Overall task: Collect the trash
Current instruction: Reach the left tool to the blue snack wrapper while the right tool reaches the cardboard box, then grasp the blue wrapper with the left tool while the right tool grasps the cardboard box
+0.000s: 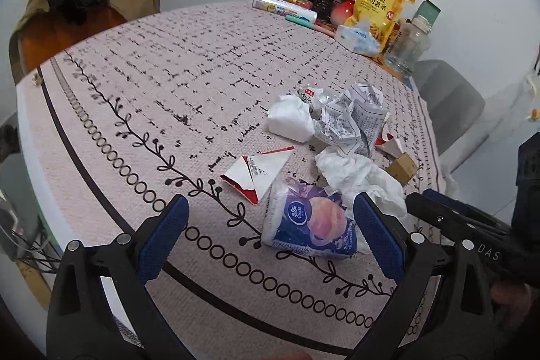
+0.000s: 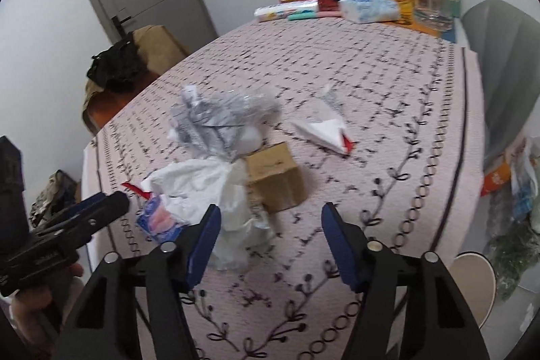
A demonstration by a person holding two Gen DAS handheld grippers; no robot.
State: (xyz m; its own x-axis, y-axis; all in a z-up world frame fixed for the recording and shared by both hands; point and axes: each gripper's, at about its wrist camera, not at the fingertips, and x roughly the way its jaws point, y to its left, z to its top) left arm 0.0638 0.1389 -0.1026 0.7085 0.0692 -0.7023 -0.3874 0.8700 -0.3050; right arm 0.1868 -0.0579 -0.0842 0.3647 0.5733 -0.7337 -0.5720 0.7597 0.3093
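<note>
Round table (image 1: 141, 97) under a pink patterned cloth, with an orange chair (image 1: 57, 29) carrying dark clothes at the far side and a grey chair (image 2: 506, 63) beside. At the far edge, well apart from the trash: yellow snack bag (image 1: 378, 12), glass jar (image 1: 406, 49), tissue pack (image 1: 357, 39). Near the middle, one close heap: crumpled printed paper (image 1: 354, 120), white tissues (image 1: 357, 177), small cardboard box (image 2: 273, 181), torn red-white carton (image 1: 256, 174), blue tissue wrapper (image 1: 310, 228). Left gripper (image 1: 270, 225) spread wide around the wrapper, not pressing. Right gripper (image 2: 270, 235) open too, nothing pinched, tissues just beside its left finger.
</note>
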